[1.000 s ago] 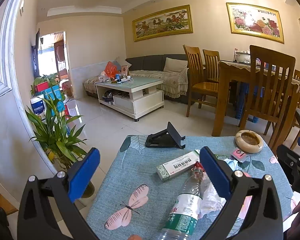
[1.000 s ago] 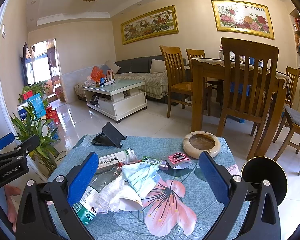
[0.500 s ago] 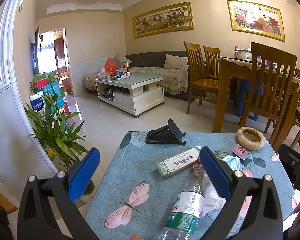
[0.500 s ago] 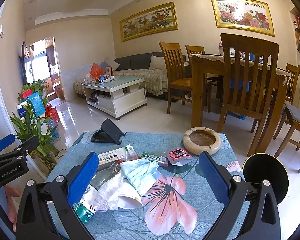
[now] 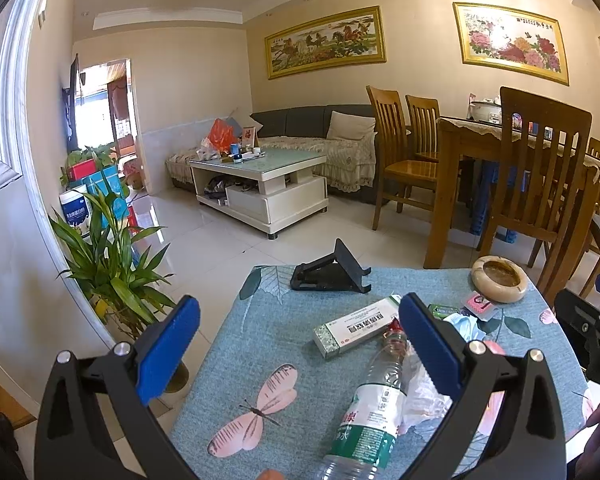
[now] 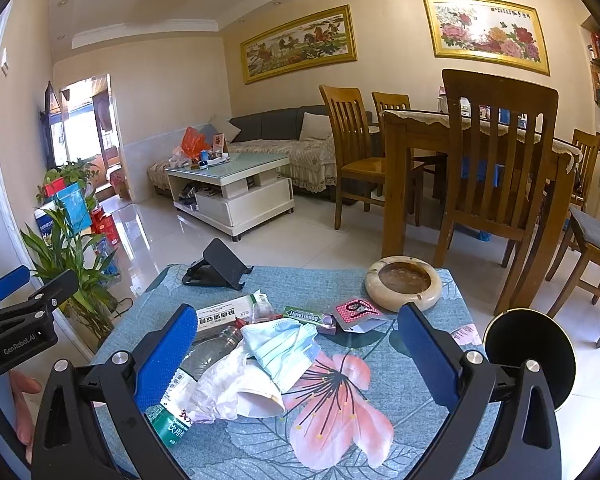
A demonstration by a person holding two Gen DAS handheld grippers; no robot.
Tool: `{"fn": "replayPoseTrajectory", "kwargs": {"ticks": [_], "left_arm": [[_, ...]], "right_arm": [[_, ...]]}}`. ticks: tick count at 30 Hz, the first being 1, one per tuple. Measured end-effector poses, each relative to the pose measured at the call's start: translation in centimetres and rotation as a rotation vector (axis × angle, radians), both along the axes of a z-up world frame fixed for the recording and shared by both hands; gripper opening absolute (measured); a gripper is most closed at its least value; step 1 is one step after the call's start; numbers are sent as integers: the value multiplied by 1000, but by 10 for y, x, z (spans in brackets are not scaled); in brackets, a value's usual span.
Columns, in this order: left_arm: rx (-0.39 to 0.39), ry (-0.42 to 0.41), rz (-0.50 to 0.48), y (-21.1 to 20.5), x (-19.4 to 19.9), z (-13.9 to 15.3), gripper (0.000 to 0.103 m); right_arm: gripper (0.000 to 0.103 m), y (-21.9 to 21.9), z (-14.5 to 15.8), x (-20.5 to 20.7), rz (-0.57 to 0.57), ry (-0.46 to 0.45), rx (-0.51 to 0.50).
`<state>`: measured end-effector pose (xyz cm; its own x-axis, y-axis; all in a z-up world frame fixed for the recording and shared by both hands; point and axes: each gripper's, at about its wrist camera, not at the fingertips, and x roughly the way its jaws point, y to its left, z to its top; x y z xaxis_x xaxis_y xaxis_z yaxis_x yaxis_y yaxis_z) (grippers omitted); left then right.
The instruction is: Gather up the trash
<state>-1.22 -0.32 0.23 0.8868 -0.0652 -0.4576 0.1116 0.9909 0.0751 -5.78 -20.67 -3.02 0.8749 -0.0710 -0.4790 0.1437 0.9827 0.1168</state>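
Tools both spread wide, holding nothing: left tool and right tool hover over the near edge of the surface. Trash lies between and just beyond: water bottle on its side, crumpled wrapper touching it, face mask on top. Farther: medicine box, gum pack, pink packet. Far edge: ashtray, phone stand.

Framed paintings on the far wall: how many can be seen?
2. The horse painting hangs above the sofa; the flower painting hangs to its right, above the dining table. None looks hidden.
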Motion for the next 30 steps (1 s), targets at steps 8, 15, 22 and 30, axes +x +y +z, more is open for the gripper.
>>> {"fn": "replayPoseTrajectory", "kwargs": {"ticks": [8,15,22,30], "left_arm": [[-16,31,-4,4,5,-4,100],[-73,185,15,27,37,-39,100],[-389,551,14,95,86,-115,100],[-1012,636,-144,165,95,-155,100]], "right_arm": [[100,-5,-15,14,19,112,46],[100,2,-64,48,15,426,-41],[100,5,-43,34,118,265,66],[99,53,-81,64,558,399,731]]}}
